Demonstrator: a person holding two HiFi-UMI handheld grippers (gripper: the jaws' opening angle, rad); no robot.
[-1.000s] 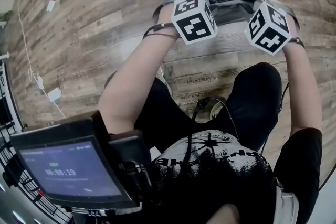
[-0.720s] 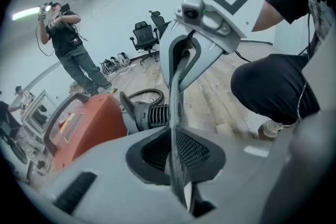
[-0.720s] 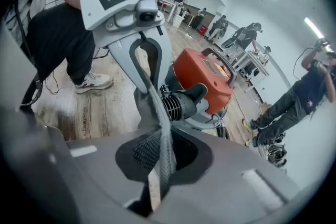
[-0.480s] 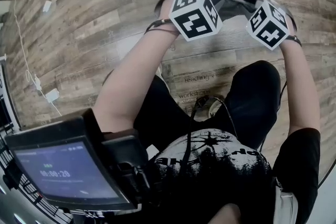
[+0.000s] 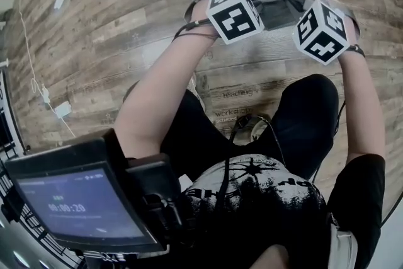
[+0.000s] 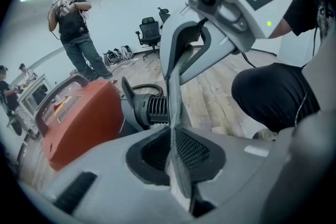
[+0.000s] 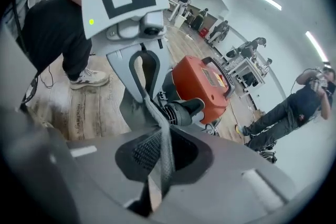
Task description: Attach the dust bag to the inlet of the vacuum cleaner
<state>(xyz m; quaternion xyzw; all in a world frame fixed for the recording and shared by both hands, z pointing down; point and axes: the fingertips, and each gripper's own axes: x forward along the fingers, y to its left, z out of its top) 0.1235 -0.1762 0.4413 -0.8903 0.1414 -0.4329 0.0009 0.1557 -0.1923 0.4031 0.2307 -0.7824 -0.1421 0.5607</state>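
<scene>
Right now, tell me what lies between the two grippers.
The grey dust bag spans the gap, its edges pinched by the left gripper and right gripper; the head view shows it.

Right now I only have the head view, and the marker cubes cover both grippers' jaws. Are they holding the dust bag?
Observer: In its own view the left gripper is shut on a grey fabric edge of the dust bag.
Operator: And the right one?
Observer: The right gripper is shut on the bag's fabric too.
Operator: Is it attached yet?
Observer: No. The right gripper view shows the black ribbed fitting on the vacuum cleaner bare, behind the fabric.
</scene>
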